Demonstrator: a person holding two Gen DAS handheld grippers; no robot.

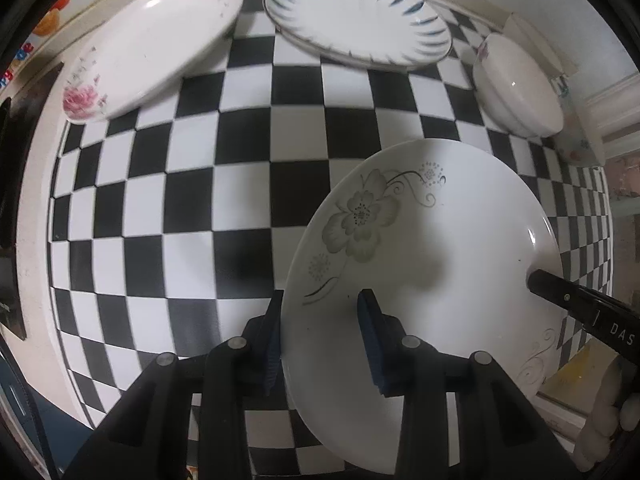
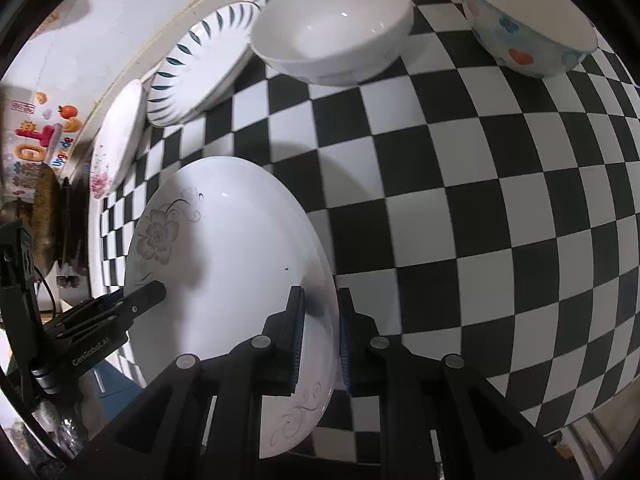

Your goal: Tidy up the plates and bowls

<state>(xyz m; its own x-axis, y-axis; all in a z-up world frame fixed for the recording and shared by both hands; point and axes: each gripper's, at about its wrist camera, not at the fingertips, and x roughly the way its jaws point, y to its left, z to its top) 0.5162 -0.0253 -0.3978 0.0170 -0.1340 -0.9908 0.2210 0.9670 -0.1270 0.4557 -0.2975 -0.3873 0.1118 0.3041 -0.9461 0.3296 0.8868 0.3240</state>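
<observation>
Left wrist view, left gripper (image 1: 322, 338): its jaws straddle the near-left rim of the grey-flower plate (image 1: 424, 264), one pad under the rim, one on the face.
Grey-flower plate: at 5 o'clock, tilted above the checkered table (image 1: 224, 184).
Right gripper: its finger reaches onto the plate's edge from 3 o'clock.
Around: rose plate (image 1: 152, 48) at 11 o'clock, blue-leaf plate (image 1: 356, 16) at 12, white bowl (image 1: 520, 84) at 2, all well apart from the held plate.

Right wrist view, right gripper (image 2: 322, 338): pinches the plate's right rim.
Grey-flower plate (image 2: 232, 264): at 7 o'clock.
Left gripper (image 2: 132, 304): grips the rim at 9 o'clock.
Around: white bowl (image 2: 332, 28) at 12, patterned bowl (image 2: 528, 20) at 1, blue-leaf plate (image 2: 200, 60) and rose plate (image 2: 116, 140) at 10 to 11.
In the way: nothing lies on the squares between the held plate and the bowls.
</observation>
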